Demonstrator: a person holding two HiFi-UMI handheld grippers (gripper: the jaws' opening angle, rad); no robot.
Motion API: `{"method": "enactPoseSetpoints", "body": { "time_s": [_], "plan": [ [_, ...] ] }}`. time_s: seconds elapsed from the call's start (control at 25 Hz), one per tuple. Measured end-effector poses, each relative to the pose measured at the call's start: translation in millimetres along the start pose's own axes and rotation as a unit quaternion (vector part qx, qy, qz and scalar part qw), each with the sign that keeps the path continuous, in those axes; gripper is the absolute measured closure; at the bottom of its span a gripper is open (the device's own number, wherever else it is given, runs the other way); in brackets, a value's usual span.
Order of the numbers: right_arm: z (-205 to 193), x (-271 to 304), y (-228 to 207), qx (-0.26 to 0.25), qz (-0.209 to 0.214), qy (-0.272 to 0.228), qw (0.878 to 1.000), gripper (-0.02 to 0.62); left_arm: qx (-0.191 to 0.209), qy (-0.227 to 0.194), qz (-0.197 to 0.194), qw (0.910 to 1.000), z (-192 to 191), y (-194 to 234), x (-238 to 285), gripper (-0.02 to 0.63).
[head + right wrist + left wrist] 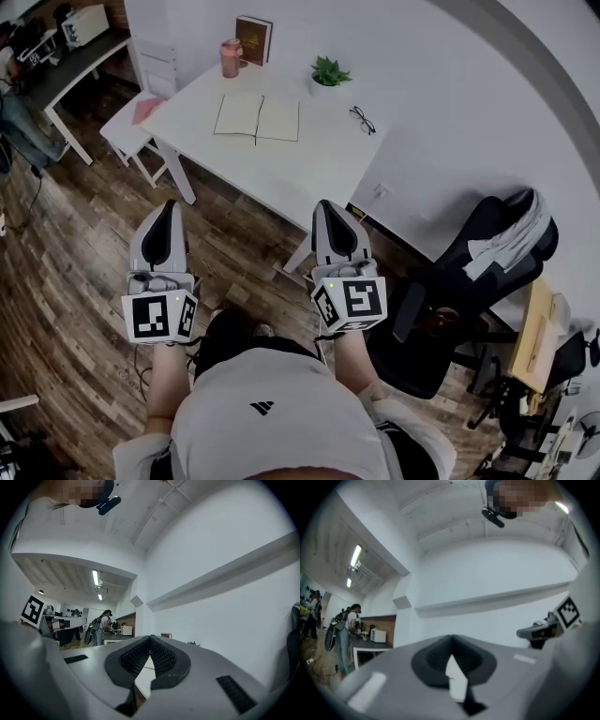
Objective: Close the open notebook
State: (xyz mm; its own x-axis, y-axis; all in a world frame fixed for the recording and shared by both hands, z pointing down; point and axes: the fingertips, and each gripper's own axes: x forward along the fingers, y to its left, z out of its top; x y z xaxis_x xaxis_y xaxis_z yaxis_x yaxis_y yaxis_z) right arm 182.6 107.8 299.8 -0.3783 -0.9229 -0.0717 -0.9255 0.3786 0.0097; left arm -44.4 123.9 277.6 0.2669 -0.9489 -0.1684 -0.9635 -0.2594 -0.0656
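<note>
Notebook lies open and flat mid white surface, well ahead of me. My left fingers pressed together, empty; right fingers same. Risks: closed tips shove cover, so notebook slides instead of folding; careless sweep knocks tumbler or glasses. Count: one notebook, one tumbler, one standing book, one plant, one glasses.

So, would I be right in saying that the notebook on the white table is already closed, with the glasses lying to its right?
Not quite: the notebook is open, both pages facing up, not closed. The head view shows this. The rest stands: it lies on the white table, with the glasses to its right.
</note>
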Motion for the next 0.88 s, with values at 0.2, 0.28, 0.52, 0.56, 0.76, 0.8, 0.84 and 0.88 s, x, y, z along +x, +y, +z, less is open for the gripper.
{"method": "enactPoseSetpoints", "body": {
  "time_s": [0.2,0.28,0.52,0.56,0.76,0.8,0.84,0.88],
  "plan": [
    [-5.4,20.7,-0.9,0.003,0.001,0.003,1.000,0.597,0.000,0.007,0.003,1.0000,-9.4,12.1,13.4,0.597],
    [-7.6,31.8,-4.1,0.002,-0.002,0.003,1.000,0.597,-0.002,0.008,0.000,1.0000,-14.1,16.8,25.1,0.597],
    [-12.1,78.1,-13.9,0.002,-0.018,0.006,1.000,0.597,-0.004,0.004,-0.020,0.9998,-21.4,37.3,74.6,0.597],
    [-12.2,88.0,-15.7,0.002,-0.021,0.005,1.000,0.597,-0.004,0.003,-0.024,0.9997,-22.6,41.7,84.3,0.597],
    [-11.1,138.5,-18.6,0.000,-0.031,0.002,1.000,0.597,-0.003,0.000,-0.036,0.9994,-28.0,70.3,129.9,0.597],
    [-10.7,148.5,-18.8,0.000,-0.033,0.002,0.999,0.597,-0.003,0.000,-0.037,0.9993,-28.4,76.8,138.8,0.597],
    [-10.3,158.4,-19.1,0.000,-0.035,0.001,0.999,0.597,-0.003,-0.001,-0.039,0.9992,-28.8,83.2,147.9,0.597],
    [-9.9,168.0,-19.5,-0.001,-0.037,0.001,0.999,0.597,-0.003,-0.002,-0.042,0.9991,-29.3,89.4,156.8,0.597]
  ]
}}
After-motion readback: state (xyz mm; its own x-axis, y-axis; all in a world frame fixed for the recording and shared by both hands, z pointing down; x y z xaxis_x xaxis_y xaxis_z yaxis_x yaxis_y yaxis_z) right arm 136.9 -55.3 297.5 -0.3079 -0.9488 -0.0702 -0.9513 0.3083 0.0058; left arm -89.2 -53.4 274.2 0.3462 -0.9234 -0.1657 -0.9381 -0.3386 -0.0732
